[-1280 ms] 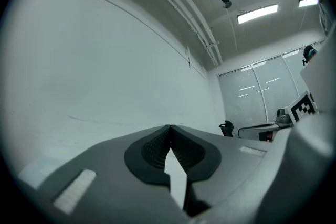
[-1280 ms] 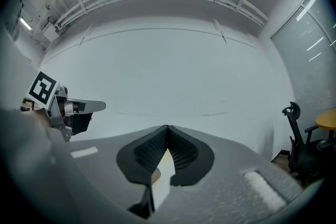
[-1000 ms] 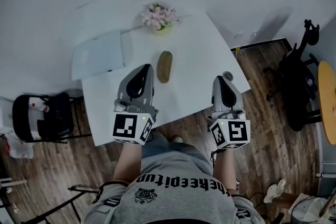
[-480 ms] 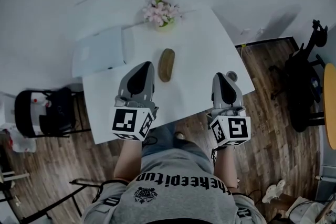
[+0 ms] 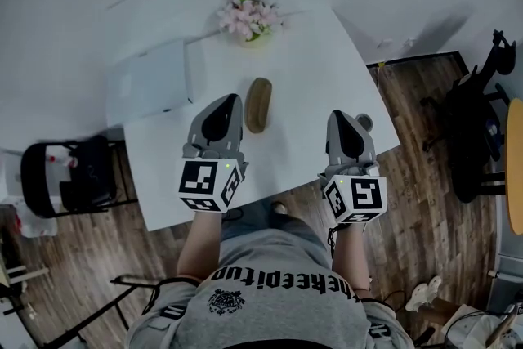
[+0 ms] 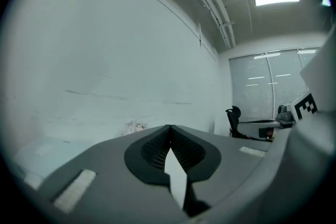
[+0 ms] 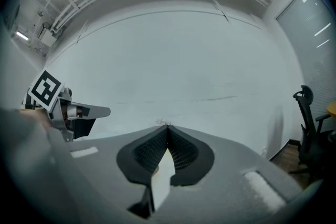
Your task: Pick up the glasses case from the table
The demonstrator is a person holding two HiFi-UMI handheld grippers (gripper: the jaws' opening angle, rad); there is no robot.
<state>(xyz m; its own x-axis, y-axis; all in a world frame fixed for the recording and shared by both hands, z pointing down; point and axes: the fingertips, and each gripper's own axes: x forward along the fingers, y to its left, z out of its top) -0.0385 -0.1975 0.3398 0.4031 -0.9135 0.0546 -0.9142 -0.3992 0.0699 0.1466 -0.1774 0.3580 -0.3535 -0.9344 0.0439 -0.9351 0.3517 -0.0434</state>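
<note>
The brown oval glasses case (image 5: 258,104) lies on the white table (image 5: 302,69), lengthwise away from me. My left gripper (image 5: 230,100) hovers just left of the case, its tip level with the case's middle, jaws shut and empty. My right gripper (image 5: 338,116) is over the table's near right part, well right of the case, also shut and empty. In the left gripper view the jaws (image 6: 170,127) meet at the tip. The right gripper view shows the same at its jaws (image 7: 167,126), and neither of these views shows the case.
A pot of pink flowers (image 5: 249,17) stands at the table's far edge and a flat white box (image 5: 152,81) at its left. A small round grey object (image 5: 364,123) sits beside the right gripper. A dark chair (image 5: 65,180) stands left, an office chair (image 5: 474,135) right.
Both grippers have moved a little forward over the table and lower. The left one has drawn alongside the glasses case. Both stayed shut.
</note>
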